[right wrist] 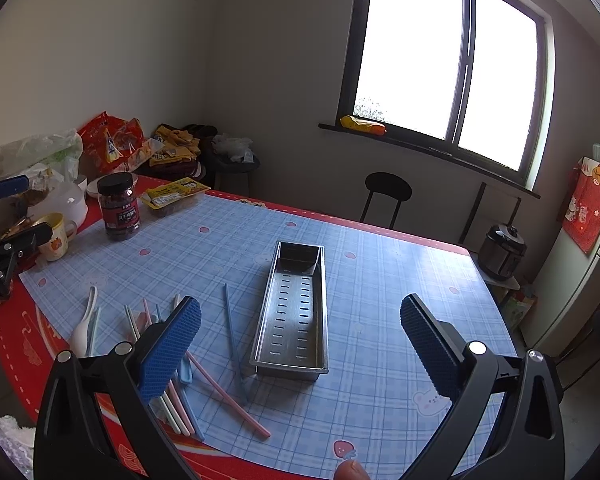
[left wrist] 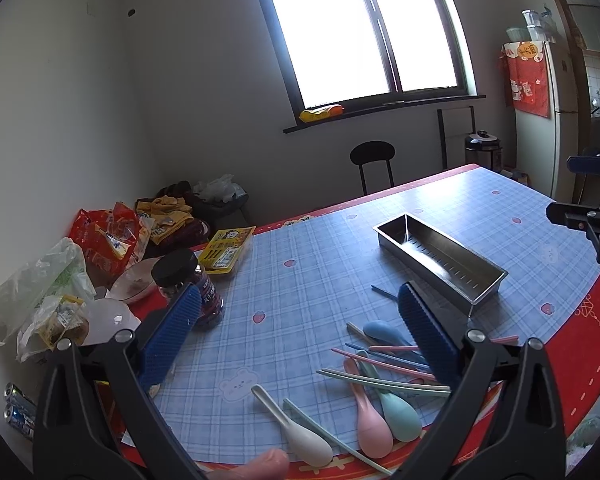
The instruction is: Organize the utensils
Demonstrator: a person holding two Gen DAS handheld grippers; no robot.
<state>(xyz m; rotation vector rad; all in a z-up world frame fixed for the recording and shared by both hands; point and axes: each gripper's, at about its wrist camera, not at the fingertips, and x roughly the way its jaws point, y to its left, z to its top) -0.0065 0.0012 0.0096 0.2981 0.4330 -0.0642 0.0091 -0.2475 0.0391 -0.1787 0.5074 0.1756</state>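
Note:
A long steel perforated tray [right wrist: 292, 312] stands empty on the blue checked mat, also in the left wrist view [left wrist: 440, 258]. Pastel spoons and chopsticks lie loose beside it: a white spoon [left wrist: 296, 432], a pink spoon [left wrist: 370, 420], a green spoon [left wrist: 396, 412], a blue spoon [left wrist: 384, 332], pink chopsticks [right wrist: 228, 398] and a blue chopstick [right wrist: 234, 340]. My left gripper [left wrist: 300, 320] is open and empty above the mat, left of the pile. My right gripper [right wrist: 300, 336] is open and empty above the tray's near end.
A dark jar with a black lid [right wrist: 118, 206], a yellow snack pack [right wrist: 174, 196], a mug [right wrist: 56, 236], bowls and plastic bags [left wrist: 32, 292] crowd the table's left end. A black stool [right wrist: 386, 196] and a pressure cooker [right wrist: 502, 246] stand beyond the far edge.

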